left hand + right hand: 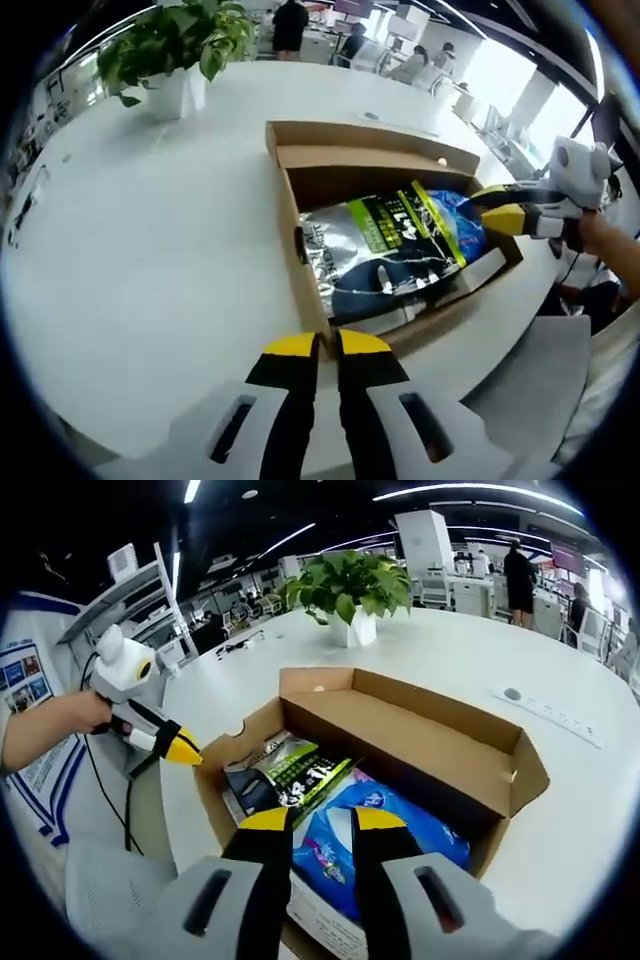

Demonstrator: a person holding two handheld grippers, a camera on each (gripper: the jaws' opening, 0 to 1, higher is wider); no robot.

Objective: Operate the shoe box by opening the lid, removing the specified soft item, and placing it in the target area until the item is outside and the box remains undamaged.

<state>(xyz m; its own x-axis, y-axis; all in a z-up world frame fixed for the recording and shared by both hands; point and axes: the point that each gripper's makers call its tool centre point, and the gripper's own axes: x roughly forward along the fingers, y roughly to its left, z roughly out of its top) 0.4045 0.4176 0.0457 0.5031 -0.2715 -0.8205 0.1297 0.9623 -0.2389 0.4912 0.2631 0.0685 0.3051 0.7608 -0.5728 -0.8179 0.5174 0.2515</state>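
Observation:
An open brown cardboard shoe box (291, 205) lies on the white table (150, 260), its lid (370, 133) folded back on the far side. Inside lie a silver and green packet (365, 232), a blue soft packet (462, 225) and a dark item (385, 282). My left gripper (328, 345) is shut with nothing in it, just short of the box's near wall. My right gripper (322, 820) is open low over the blue packet (330, 845) inside the box (430, 750). It enters the left gripper view as yellow tips (505, 217) at the box's right end. The left gripper (182, 748) hovers beside the box's corner.
A potted plant (175, 50) (350, 585) stands on the table beyond the box. A socket strip (550, 715) is set into the tabletop. A grey seat (535, 380) is by the table edge. A person's hand (60, 720) holds the left gripper. People stand far behind.

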